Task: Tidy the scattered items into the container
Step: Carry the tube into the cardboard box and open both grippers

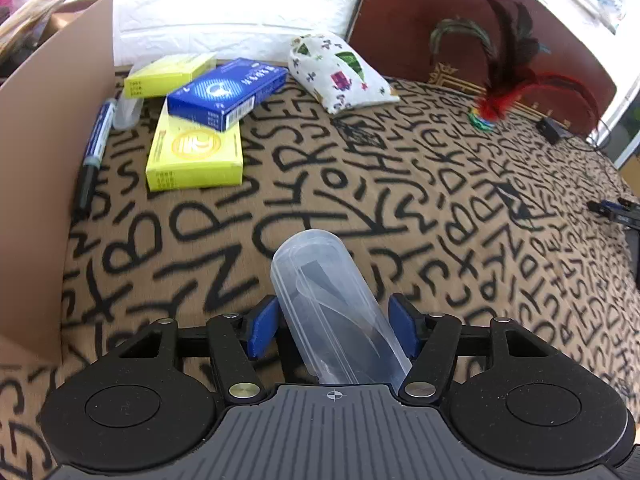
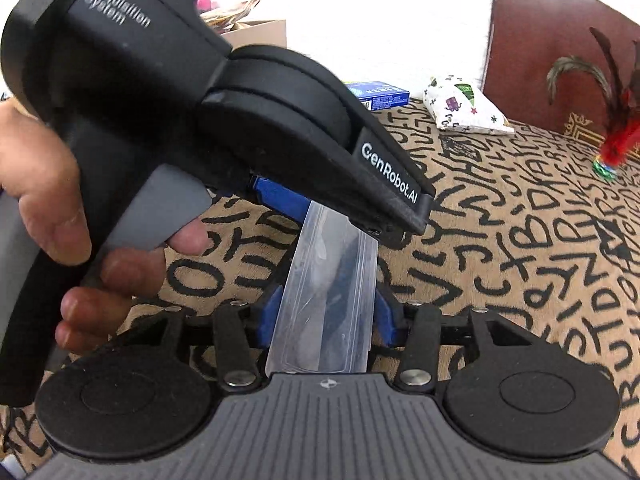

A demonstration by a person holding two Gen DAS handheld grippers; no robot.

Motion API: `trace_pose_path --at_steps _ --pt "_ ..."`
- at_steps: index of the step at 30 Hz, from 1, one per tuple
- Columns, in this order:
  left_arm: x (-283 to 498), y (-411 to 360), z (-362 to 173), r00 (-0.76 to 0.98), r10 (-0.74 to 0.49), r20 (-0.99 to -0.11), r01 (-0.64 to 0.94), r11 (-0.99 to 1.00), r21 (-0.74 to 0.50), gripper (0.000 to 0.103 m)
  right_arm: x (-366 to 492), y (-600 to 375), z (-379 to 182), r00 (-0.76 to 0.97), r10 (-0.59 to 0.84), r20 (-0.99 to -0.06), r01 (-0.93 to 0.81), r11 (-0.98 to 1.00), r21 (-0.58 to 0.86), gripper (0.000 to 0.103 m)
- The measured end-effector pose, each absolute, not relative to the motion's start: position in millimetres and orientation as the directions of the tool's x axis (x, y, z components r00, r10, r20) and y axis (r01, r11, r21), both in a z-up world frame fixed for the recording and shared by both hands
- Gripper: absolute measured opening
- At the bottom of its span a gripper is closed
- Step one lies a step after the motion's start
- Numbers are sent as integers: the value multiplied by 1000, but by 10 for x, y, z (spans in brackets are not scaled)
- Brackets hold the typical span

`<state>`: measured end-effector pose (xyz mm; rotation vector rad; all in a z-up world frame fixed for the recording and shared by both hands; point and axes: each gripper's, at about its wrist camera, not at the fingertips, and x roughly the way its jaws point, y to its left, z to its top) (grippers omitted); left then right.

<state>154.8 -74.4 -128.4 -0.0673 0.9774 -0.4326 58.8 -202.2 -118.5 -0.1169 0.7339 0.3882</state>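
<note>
Left gripper (image 1: 334, 320): its blue pads (image 1: 262, 326) stand on either side of a clear plastic case (image 1: 336, 312), and the left pad appears to touch it; contact at the right pad cannot be told. Right gripper (image 2: 322, 320): blue pads flank the other end of the same case (image 2: 326, 300), apparently clamped on it, though contact is partly hidden. The case is thus held between both grippers, above the lettered cloth (image 1: 400, 200), toward its near edge. Something dark lies inside the case; what it is cannot be told.

In the right wrist view, the left gripper body (image 2: 200, 100) crosses the frame from the upper left, a hand (image 2: 60, 208) on its trigger.

At the cloth's left edge stands a cardboard box (image 1: 48, 160). A marker (image 1: 94, 152) lies just beside its wall. Near the far left corner, a blue box (image 1: 224, 92) rests on a yellow box (image 1: 192, 160); a second yellow box (image 1: 168, 74) lies behind. A patterned pouch (image 1: 340, 72) lies at the far edge. A feather toy (image 1: 504, 96) sits toward the far right.
</note>
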Motion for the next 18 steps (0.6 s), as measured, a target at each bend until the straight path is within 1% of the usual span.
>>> trace_pose_path --at_steps 4,7,10,14,18 --pt "1352 -623 -1215 484 -417 -769 315 903 -292 61 364 -1971 -1096 689 286 -666 -382 924 2 53" --pt "1206 -504 -1034 533 -426 -731 313 902 -298 61 255 -1898 -956 709 284 -645 -388 922 -20 53" --pt "1104 -332 -750 599 -426 -678 313 904 -291 61 198 -1758 -740 743 286 -605 -405 912 -66 53" --pt "1078 1 -310 693 -395 -603 289 918 -270 61 254 -1478 -392 780 320 -538 -446 887 -118 53" --pt "1191 469 73 757 -363 -543 239 927 -287 61 382 -1075 -72 803 366 -471 -490 854 -172 53"
